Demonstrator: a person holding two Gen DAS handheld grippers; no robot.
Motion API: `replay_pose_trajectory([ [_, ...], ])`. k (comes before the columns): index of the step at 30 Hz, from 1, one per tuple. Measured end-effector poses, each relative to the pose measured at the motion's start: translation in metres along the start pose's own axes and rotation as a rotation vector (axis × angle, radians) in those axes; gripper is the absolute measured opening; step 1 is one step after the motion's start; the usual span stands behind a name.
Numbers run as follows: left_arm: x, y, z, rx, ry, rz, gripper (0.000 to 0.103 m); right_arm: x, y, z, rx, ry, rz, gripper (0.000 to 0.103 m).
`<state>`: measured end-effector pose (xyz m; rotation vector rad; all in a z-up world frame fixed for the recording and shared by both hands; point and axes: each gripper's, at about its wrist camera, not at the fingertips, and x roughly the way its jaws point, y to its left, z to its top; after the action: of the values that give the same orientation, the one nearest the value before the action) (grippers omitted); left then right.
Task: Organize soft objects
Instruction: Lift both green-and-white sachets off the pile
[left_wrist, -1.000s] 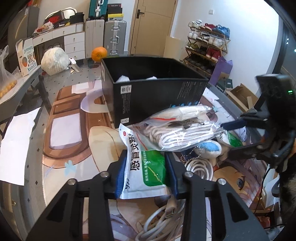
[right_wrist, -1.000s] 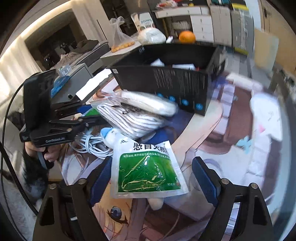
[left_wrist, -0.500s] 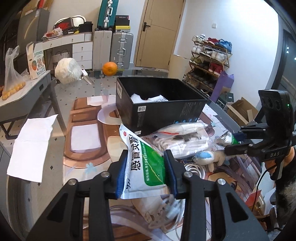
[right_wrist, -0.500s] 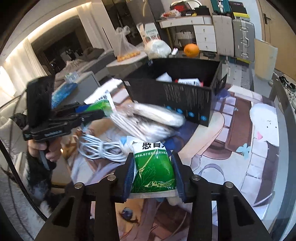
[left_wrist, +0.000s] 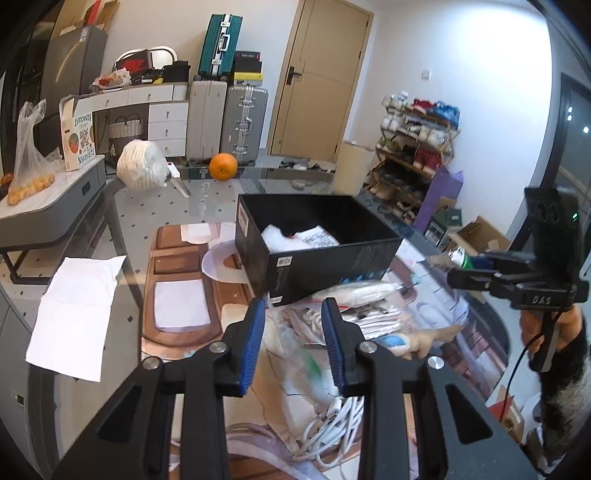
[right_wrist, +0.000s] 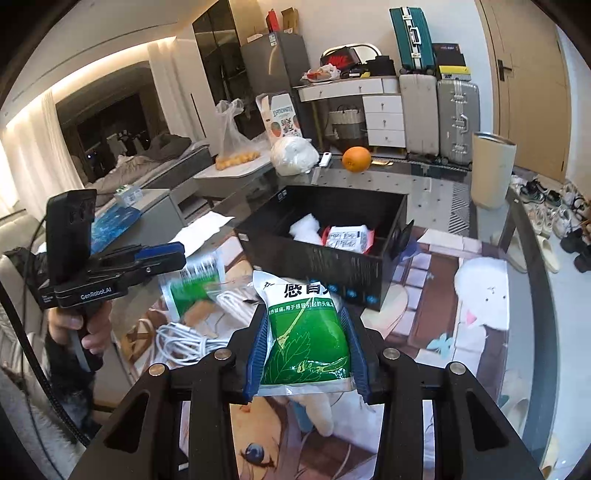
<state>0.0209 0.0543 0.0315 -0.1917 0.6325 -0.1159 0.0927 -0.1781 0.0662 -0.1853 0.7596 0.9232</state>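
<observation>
Between the right hand-held gripper's pads, a green-and-white pouch, seemingly soft.

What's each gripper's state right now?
Left gripper: jaws just closing, nearly shut, nothing clamped between them.
Right gripper: shut on the green-and-white foil sachet.

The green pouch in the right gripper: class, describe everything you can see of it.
The green pouch is a soft, glossy plastic sachet, white at the top with dark printed characters, green below with a pale leaf drawing. It stands upright and slightly crumpled, squeezed at both side edges by the right gripper's blue pads, lifted off the table in front of the black box. Its lower seam is clear.
</observation>
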Motion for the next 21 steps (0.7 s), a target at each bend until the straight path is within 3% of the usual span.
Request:
replay_pose_trajectory([
  [4, 0.008, 0.004, -0.008, -0.007, 0.053, -0.004, 0.032, 0.006, 0.001, -0.001, -0.004, 0.009, 0.007, 0.039],
  [6, 0.014, 0.005, -0.015, -0.001, 0.085, 0.032, 0.047, 0.009, 0.001, -0.002, -0.002, 0.018, 0.012, 0.040],
  [7, 0.018, 0.008, -0.019, -0.003, 0.104, 0.061, 0.060, 0.011, 0.001, -0.003, 0.000, 0.019, 0.013, 0.040],
  [12, 0.038, 0.012, -0.033, 0.010, 0.204, 0.129, 0.076, 0.016, -0.001, -0.009, 0.006, 0.039, 0.014, 0.040],
  [21, 0.049, 0.016, -0.035, -0.030, 0.253, 0.087, 0.076, 0.022, -0.004, -0.010, 0.016, 0.053, 0.013, 0.040],
])
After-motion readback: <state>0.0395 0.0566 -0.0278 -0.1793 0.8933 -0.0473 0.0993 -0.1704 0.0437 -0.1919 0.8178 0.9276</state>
